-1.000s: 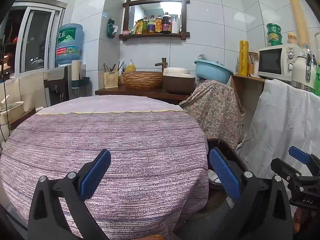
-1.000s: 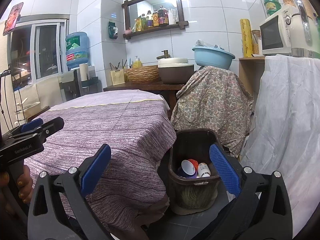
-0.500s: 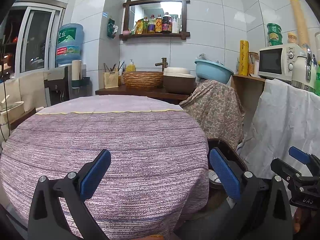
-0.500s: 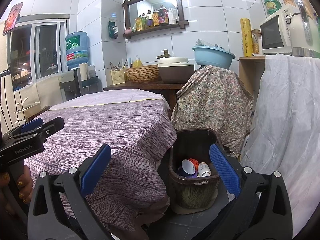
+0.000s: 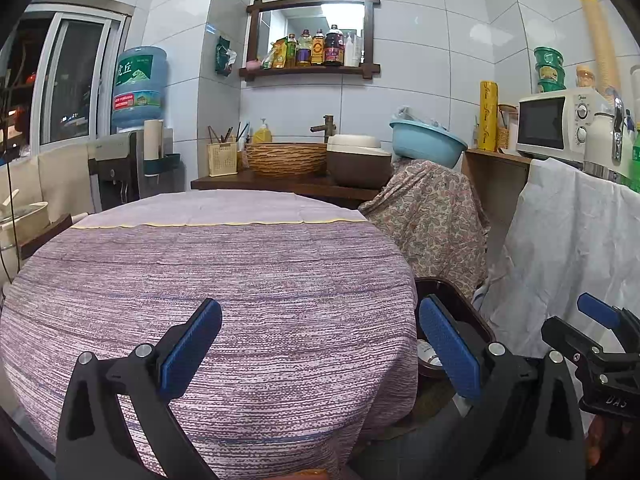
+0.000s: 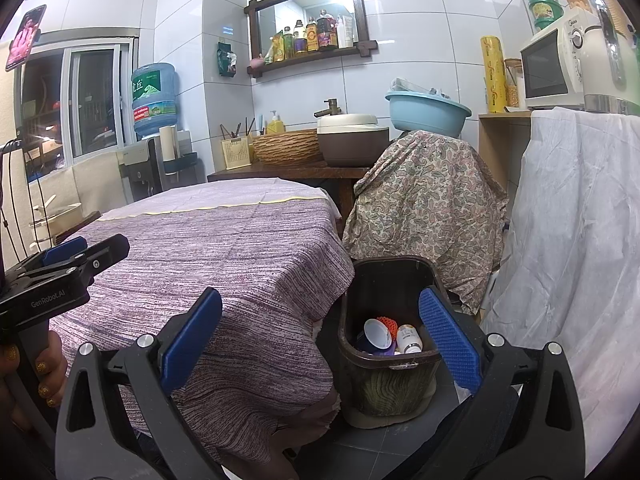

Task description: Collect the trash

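Observation:
A dark brown trash bin (image 6: pixel 390 364) stands on the floor right of the table; inside lie a white cup (image 6: pixel 376 332), an orange net piece (image 6: pixel 389 323) and a small white bottle (image 6: pixel 409 338). The bin's rim shows in the left wrist view (image 5: pixel 448 292). My left gripper (image 5: pixel 320 344) is open and empty over the table's near edge. My right gripper (image 6: pixel 320 340) is open and empty, above the table's corner and the bin. Each gripper shows in the other's view: the right gripper (image 5: pixel 600 344) and the left gripper (image 6: pixel 68 264).
A table with a purple striped cloth (image 5: pixel 208 276) fills the foreground. A paisley-covered object (image 6: pixel 424 204) and a white-draped cabinet (image 6: pixel 576 232) stand right of the bin. A counter with a woven basket (image 5: pixel 286 158), a pot and a blue basin (image 5: pixel 426 144) lies behind.

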The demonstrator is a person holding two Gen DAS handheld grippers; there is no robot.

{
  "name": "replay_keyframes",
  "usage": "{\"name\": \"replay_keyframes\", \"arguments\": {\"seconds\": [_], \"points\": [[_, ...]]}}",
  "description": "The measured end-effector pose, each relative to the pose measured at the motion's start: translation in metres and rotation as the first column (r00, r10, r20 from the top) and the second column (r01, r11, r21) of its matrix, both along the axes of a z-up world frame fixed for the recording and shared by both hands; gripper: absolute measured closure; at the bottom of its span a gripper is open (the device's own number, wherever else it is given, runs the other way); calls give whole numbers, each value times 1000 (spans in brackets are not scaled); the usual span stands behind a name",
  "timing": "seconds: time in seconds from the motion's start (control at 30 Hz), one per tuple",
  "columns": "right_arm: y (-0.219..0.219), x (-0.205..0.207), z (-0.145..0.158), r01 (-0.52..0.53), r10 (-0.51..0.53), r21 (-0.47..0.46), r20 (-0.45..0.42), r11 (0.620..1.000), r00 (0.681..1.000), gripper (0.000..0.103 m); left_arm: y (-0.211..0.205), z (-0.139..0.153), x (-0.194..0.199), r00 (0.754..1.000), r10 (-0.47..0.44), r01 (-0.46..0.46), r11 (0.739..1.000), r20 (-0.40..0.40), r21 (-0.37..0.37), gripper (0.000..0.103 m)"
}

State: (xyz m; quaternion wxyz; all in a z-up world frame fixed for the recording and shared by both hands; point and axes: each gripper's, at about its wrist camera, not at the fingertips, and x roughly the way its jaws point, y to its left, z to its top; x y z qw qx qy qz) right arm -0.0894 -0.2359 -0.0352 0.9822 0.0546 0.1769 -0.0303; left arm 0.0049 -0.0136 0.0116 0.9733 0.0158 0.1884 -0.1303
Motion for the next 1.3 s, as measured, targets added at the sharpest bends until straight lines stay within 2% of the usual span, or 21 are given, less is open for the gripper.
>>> {"name": "replay_keyframes", "arguments": {"seconds": [1.3], "points": [[5,0,0,-4,4,2,-6,1000,1000,6,-2,-2,-1,1000,-1,1,1000,-14,-11,5]]}}
